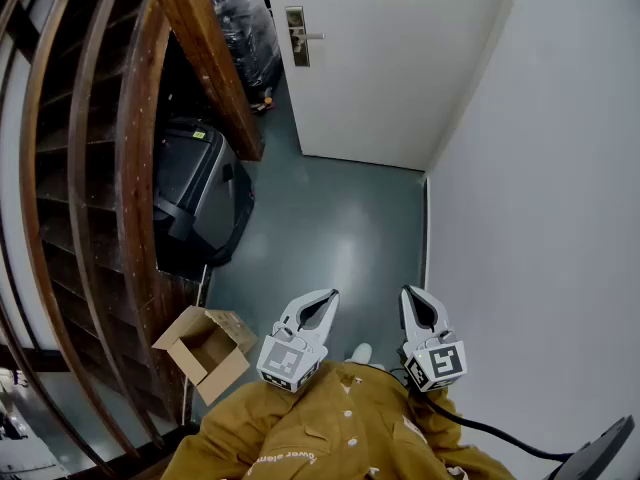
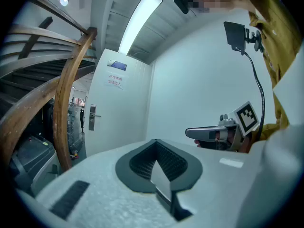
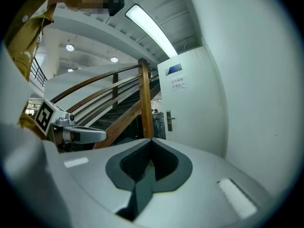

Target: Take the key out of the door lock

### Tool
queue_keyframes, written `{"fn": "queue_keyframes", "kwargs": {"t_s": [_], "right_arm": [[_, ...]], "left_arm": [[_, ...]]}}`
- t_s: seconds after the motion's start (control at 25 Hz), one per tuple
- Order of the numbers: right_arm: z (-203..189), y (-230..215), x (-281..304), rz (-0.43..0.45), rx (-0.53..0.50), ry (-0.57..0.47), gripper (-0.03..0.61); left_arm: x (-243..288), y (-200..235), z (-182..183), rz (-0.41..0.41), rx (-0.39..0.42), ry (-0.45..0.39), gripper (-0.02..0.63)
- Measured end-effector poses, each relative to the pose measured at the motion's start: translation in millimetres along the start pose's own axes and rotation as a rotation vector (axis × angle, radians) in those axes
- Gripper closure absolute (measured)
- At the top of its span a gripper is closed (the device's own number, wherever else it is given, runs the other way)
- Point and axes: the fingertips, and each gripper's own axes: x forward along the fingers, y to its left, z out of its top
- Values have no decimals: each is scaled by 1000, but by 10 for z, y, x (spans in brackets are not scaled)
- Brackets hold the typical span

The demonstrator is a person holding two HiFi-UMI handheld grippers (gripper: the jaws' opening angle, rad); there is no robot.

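Note:
The white door (image 1: 400, 58) stands shut at the far end of the hallway. Its metal lock plate and handle (image 1: 296, 36) sit on the door's left edge. The plate is also small and distant in the left gripper view (image 2: 92, 117) and the right gripper view (image 3: 168, 120). A key is too small to make out in any view. My left gripper (image 1: 326, 297) and right gripper (image 1: 411, 293) are held side by side close to my body, far from the door. Both are shut with nothing between the jaws. Their tips (image 2: 156, 140) (image 3: 151, 139) point toward the door.
A wooden staircase with curved rails (image 1: 120, 168) fills the left side, its slanted beam (image 1: 205, 58) ending near the door. A black bin (image 1: 195, 193) and an open cardboard box (image 1: 205, 353) lie beside it. A white wall (image 1: 540, 168) runs along the right. Grey floor (image 1: 330, 238) leads to the door.

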Motion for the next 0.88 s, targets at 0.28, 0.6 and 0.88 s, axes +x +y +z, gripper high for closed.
{"fn": "queue_keyframes", "kwargs": {"t_s": [0.28,0.6,0.88], "right_arm": [[22,150,-43,5,-6,16,574],[123,212,-53,21,5,-19,519],[-43,-63,-77,3,39,-1,572]], "left_arm": [[-128,-14,42,0,-6,5,615],[-84,-45,23,-12,-11,14,615],[-48,-32,-19,42,-26,14,615]]}}
